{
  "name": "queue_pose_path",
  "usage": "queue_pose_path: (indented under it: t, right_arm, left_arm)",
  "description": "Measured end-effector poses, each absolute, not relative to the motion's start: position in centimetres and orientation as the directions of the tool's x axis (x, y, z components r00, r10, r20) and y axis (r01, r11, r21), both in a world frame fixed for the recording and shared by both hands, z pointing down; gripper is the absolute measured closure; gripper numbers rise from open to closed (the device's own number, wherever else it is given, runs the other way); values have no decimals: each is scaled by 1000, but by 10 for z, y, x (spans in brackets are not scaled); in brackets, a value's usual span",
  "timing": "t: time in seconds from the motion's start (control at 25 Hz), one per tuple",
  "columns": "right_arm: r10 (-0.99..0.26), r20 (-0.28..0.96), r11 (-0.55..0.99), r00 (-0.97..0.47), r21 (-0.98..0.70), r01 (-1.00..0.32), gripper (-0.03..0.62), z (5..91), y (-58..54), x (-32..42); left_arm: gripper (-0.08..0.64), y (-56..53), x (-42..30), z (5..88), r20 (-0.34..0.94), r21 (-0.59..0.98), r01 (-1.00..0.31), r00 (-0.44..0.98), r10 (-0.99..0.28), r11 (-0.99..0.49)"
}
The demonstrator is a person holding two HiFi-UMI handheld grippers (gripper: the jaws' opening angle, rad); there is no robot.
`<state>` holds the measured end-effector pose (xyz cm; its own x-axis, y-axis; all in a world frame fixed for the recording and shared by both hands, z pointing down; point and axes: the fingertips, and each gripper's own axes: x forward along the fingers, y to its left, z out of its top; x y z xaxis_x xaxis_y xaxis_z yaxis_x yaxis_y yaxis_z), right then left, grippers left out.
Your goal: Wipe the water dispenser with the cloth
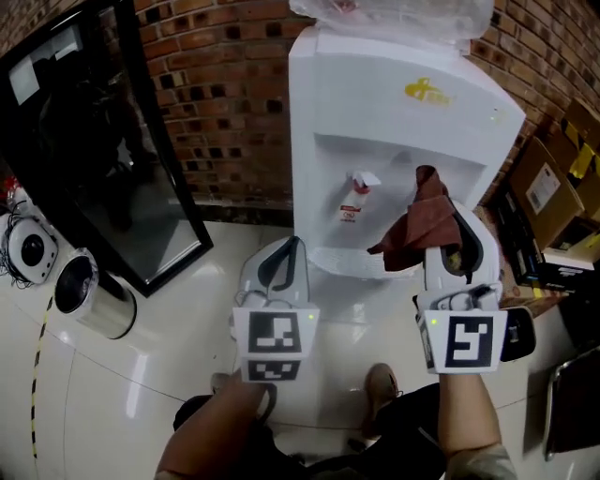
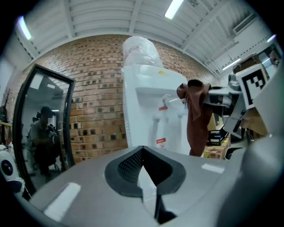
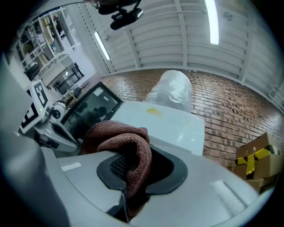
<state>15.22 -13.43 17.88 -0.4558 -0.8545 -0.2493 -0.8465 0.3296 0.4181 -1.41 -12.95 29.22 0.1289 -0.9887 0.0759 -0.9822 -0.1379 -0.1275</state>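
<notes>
Right gripper (image 1: 457, 220) (image 3: 135, 170): held up before the right half of the water dispenser (image 1: 394, 103) (image 2: 146, 97) (image 3: 168, 124); jaws closed partway, clamped on a fold of the cloth (image 1: 417, 225) (image 2: 195, 119) (image 3: 128, 146).
Left gripper (image 1: 291, 246) (image 2: 143, 153): held lower, before the left half of the water dispenser; jaw tips together, nothing between them.
Cloth: reddish-brown towelling, bunched over the right gripper's tips and hanging down in front of the right side of the water dispenser's tap recess; contact with the dispenser cannot be told.
Water dispenser: white, floor-standing, upright, with a yellow mark on its sloped top panel.
Red tap (image 1: 361, 180) (image 2: 163, 107): in the recess of the water dispenser, left of the cloth and clear of it.
Drip tray (image 1: 352, 262): white, at the foot of the recess, below the red tap.
Bottle (image 1: 394, 14) (image 2: 141, 52) (image 3: 173, 91): wrapped in clear plastic, seated on top of the water dispenser.
Brick wall (image 1: 216, 84): directly behind the water dispenser.
Glass panel (image 1: 112, 141): black-framed, leaning against the wall to the left of the water dispenser.
Metal bin (image 1: 89, 295): on the floor, well left of the water dispenser, in front of the glass panel.
Cardboard boxes (image 1: 548, 183): stacked just right of the water dispenser.
</notes>
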Motion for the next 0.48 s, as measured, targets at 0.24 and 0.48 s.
queue_pose_path:
  t: [0.24,0.48]
  right_arm:
    - [-745,-188,527,-641,424,-737,509,209,-113,46]
    - [-725,-74,618,-685,370,-694,509,255,-138,-15]
  left_arm:
    - [560,-124,-68,300,96,-145,-988,38,-995,-52]
    - [560,-114,-106,307,123,-116,-993,-13,-992,-1]
